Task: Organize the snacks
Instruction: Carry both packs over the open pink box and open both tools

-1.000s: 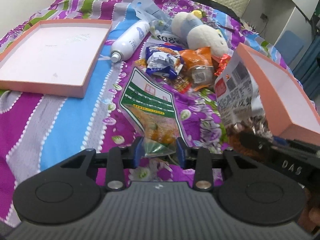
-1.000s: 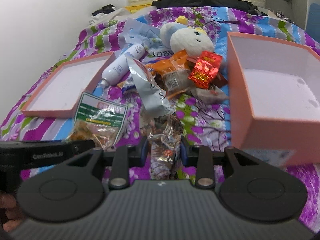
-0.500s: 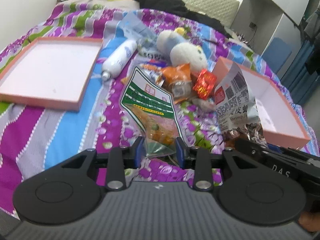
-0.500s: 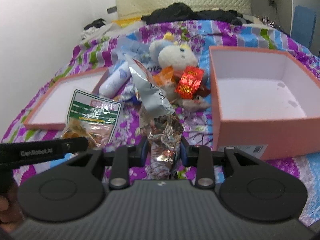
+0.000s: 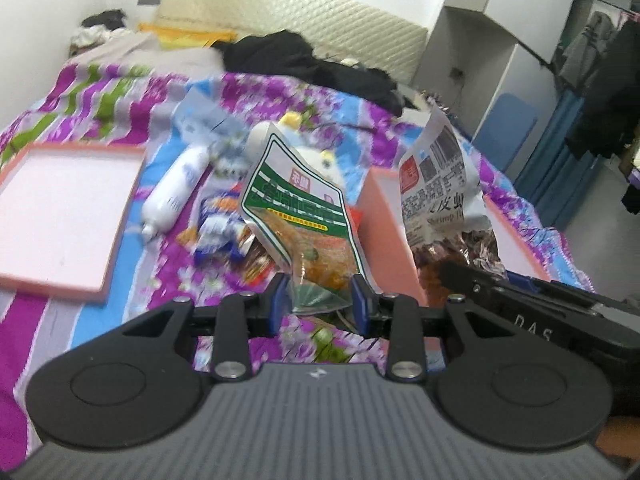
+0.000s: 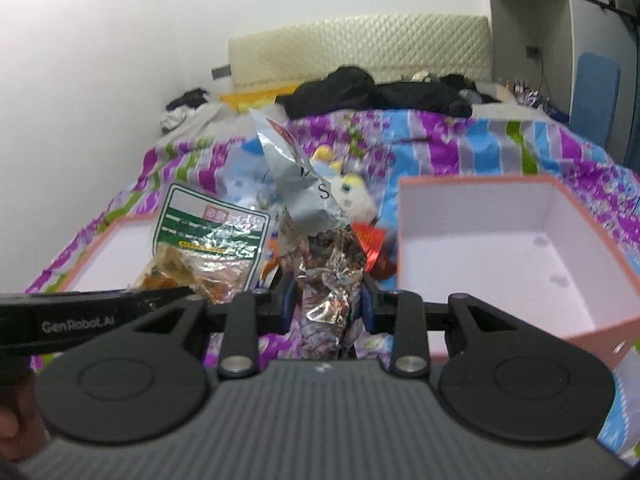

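My left gripper (image 5: 319,301) is shut on the bottom corner of a green-and-white snack bag (image 5: 304,216) with orange contents, held up above the bed. My right gripper (image 6: 326,300) is shut on a crinkled silver foil snack bag (image 6: 320,248), also lifted; the same bag (image 5: 440,192) shows its printed white back in the left wrist view. The green bag (image 6: 208,240) hangs to the left in the right wrist view. A deep pink box (image 6: 600,240) stands open at the right. Several loose snack packets (image 5: 220,232) lie on the bedspread.
A shallow pink lid (image 5: 120,208) lies at the left. A white spray bottle (image 5: 176,196) and a plush toy (image 6: 352,196) lie among the snacks. Black clothing (image 5: 312,64) is heaped by the padded headboard (image 6: 360,48). A wardrobe (image 5: 500,40) stands at the right.
Both grippers have risen with their bags, which now hang clear of the bedspread. The views have tilted up, showing more of the headboard and wall.
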A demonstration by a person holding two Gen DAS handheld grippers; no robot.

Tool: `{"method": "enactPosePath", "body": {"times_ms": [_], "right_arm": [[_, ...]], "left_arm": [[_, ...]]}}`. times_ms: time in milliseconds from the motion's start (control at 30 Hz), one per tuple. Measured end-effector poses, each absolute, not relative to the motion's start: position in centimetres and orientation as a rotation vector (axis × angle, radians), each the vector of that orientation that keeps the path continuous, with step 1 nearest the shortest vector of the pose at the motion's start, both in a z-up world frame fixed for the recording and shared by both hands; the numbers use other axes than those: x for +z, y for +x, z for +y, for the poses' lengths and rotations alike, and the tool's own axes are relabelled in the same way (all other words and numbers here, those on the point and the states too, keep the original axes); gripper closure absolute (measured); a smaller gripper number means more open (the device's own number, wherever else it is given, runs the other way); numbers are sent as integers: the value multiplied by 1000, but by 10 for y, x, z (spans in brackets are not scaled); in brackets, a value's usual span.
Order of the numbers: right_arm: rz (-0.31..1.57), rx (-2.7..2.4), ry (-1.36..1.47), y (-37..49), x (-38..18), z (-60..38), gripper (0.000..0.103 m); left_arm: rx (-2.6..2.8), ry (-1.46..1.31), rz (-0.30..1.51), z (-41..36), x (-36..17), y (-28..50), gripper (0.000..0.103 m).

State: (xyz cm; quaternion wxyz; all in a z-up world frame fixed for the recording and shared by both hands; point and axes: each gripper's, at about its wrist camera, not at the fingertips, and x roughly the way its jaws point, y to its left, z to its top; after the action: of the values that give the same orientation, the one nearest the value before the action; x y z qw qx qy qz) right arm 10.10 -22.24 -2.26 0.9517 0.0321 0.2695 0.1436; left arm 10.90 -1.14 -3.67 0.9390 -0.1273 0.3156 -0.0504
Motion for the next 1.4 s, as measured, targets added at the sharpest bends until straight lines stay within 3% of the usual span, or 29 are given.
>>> {"method": "enactPosePath", "body": {"times_ms": [400,633,800,1133,1400], "right_arm": [[349,189,0,132,54,-283,68],[326,107,20,154,67,-324,68],[404,19,9,177,41,-364,67],[752,-26,23,230,-63,-406,68],[945,-26,63,244,-101,-413,67]], "left_arm": [[-240,-172,486,-72,65,152,64],[-334,-153,511,-122,91,193,64],[-385,-112,615,-167,77,233,64],[-417,-19,847,-236,2,302,65],[-428,27,1007,-258,-43,341,64]]}}
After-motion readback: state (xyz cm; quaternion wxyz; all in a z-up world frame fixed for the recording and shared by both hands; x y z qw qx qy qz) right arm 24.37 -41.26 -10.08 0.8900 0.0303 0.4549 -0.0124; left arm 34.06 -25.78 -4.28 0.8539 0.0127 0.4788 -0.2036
